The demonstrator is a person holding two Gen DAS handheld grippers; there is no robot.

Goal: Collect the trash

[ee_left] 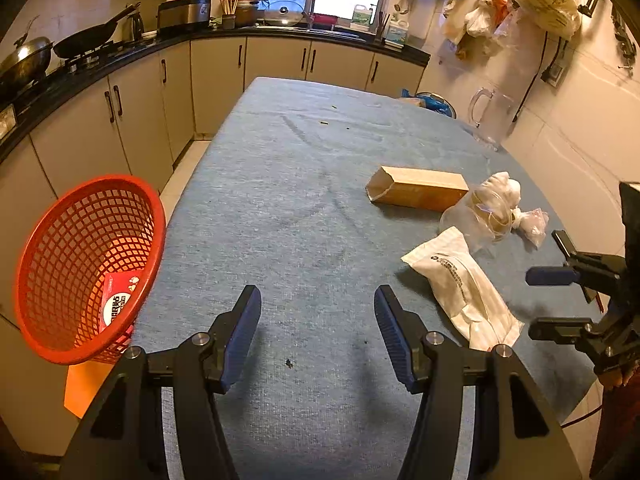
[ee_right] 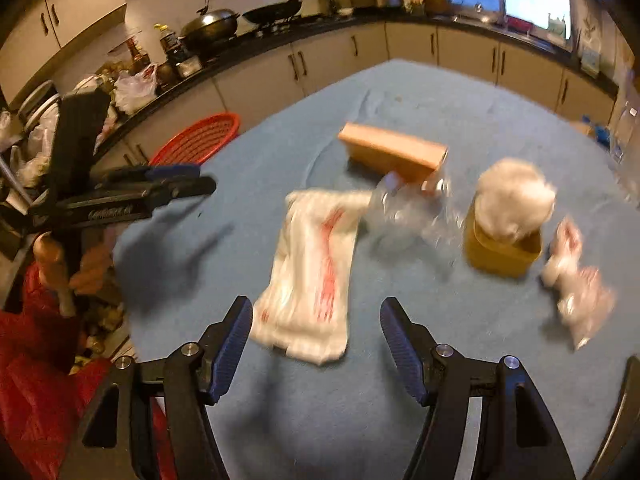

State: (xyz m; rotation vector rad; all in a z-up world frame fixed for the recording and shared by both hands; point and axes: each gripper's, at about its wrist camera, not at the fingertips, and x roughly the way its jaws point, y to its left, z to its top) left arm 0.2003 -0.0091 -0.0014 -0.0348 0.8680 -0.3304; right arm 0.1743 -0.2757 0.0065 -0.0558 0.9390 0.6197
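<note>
Left tongs [ee_left: 318,334] hang over the near end of the blue tabletop [ee_left: 304,200], jaws parted about halfway, bare cloth showing between the blue pads and nothing gripped. Off the tabletop's left edge sits the red mesh basket [ee_left: 90,268], tipped toward the camera and touching the edge, with a red-and-white carton [ee_left: 118,304] lying inside it against the lower wall.

Over to the right side of the tabletop, where the trash is still spread out. A brown cardboard box [ee_left: 418,188] lies on its side, open end facing left. Just in front of it, a crumpled clear plastic bottle [ee_left: 476,218], and beside that a knotted clear bag [ee_left: 528,224] with something white in it. Nearest of all, a flat white printed bag [ee_left: 464,288] lies slantwise, its far corner close to the bottle.

Right tongs [ee_right: 316,336] now: jaws standing wide apart, empty, poised just above the near end of that white bag, pads on either side of it but not touching it. This view is badly smeared by motion, so fine detail is shaky. It does show a yellowish open box [ee_right: 502,250] with a white wad [ee_right: 516,200] poking out of the top, probably crumpled tissue, standing right of the bottle. The right tongs also show at the right edge of the left camera's view, over the tabletop's rim.
</note>
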